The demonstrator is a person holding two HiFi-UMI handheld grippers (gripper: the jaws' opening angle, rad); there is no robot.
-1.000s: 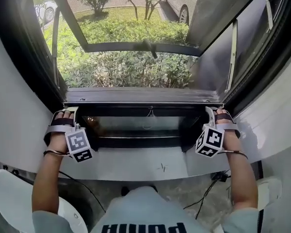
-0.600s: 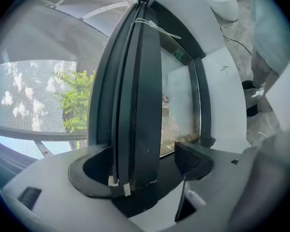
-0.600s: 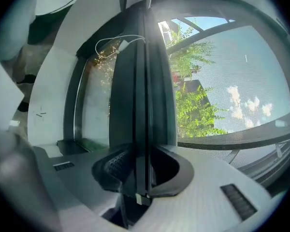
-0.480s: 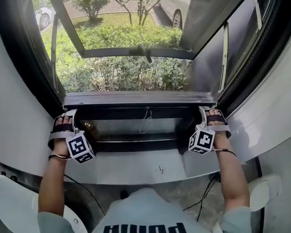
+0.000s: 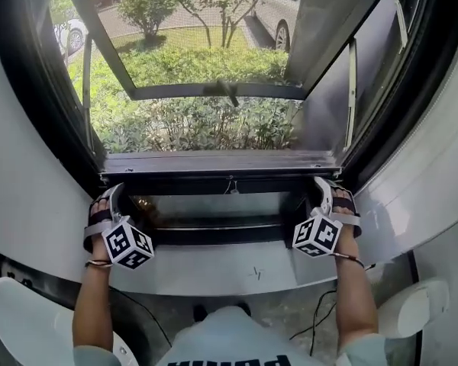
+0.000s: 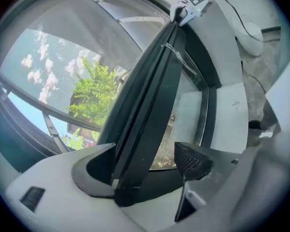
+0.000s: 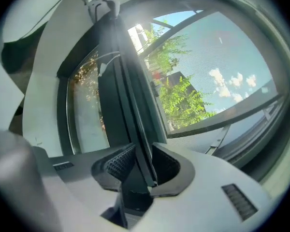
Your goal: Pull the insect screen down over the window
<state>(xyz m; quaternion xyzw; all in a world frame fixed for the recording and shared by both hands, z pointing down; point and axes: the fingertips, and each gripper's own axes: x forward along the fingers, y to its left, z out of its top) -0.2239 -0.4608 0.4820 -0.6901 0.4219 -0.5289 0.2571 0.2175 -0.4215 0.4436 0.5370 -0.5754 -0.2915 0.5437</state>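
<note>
Both wrists (image 5: 99,259) rolled; right hand-held gripper (image 5: 322,183) just clamped screen bar (image 5: 214,164), left hand-held gripper (image 5: 114,191) released around it

Two grippers: left gripper (image 5: 113,191) and right gripper (image 5: 321,186). One insect screen bar (image 5: 221,162), one pull cord (image 5: 230,183), one open window sash (image 5: 214,91). Two cars outside: white car (image 5: 70,30), grey car (image 5: 273,10).
</note>
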